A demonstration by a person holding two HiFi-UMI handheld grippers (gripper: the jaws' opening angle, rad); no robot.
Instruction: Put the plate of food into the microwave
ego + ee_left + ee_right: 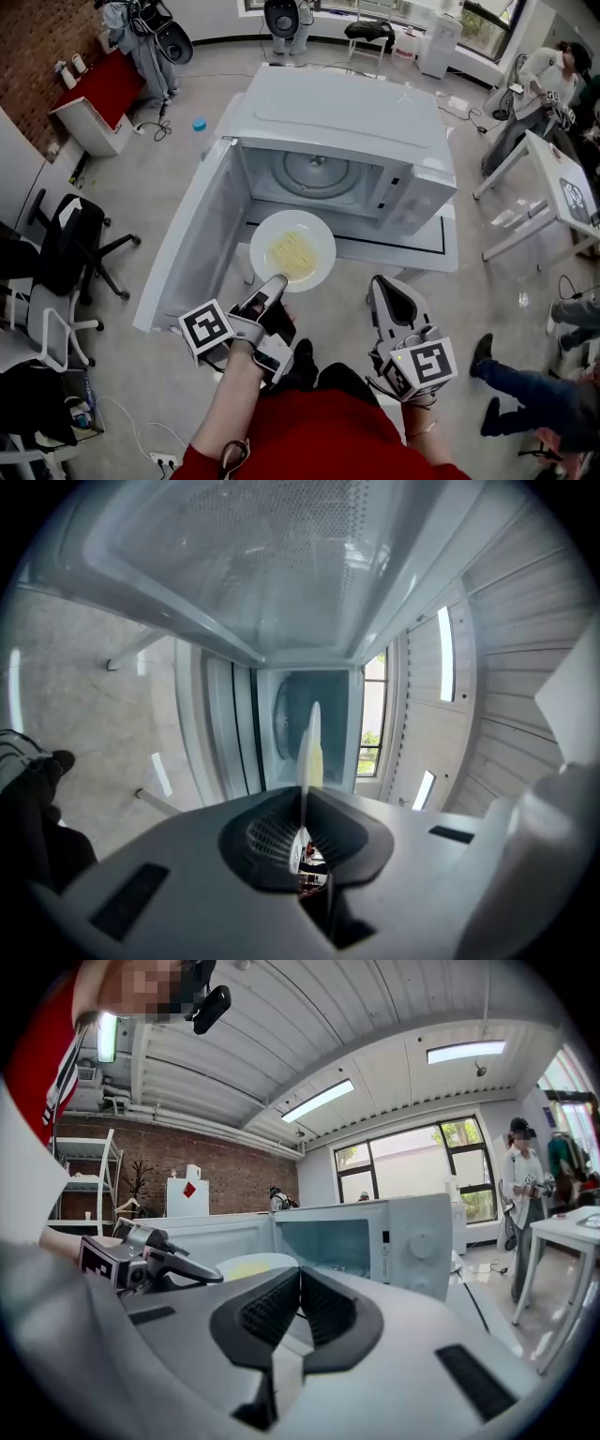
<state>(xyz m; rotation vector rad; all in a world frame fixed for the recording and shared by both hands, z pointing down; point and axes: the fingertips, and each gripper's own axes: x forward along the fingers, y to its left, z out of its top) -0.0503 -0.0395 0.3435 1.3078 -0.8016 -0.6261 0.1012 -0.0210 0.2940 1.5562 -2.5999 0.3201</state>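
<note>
Plate [314, 236] hangs just in front of the open microwave [347, 122], pinched at its near rim by the left gripper [274, 283]. Looks stiff but breakable, and tippy held by one edge, so keep it level. Right gripper [385, 287] is closed, empty.

The plate [320, 231] is white, and the food [292, 254] on it is pale yellow. The microwave [337, 117] is white outside and pale grey inside. The left gripper [277, 282] and the right gripper [389, 286] are grey, each patterned with black-and-white squares at its rear. The person's top [319, 431] is red, the floor [169, 187] mottled grey, and the brick wall [33, 47] reddish-brown.
</note>
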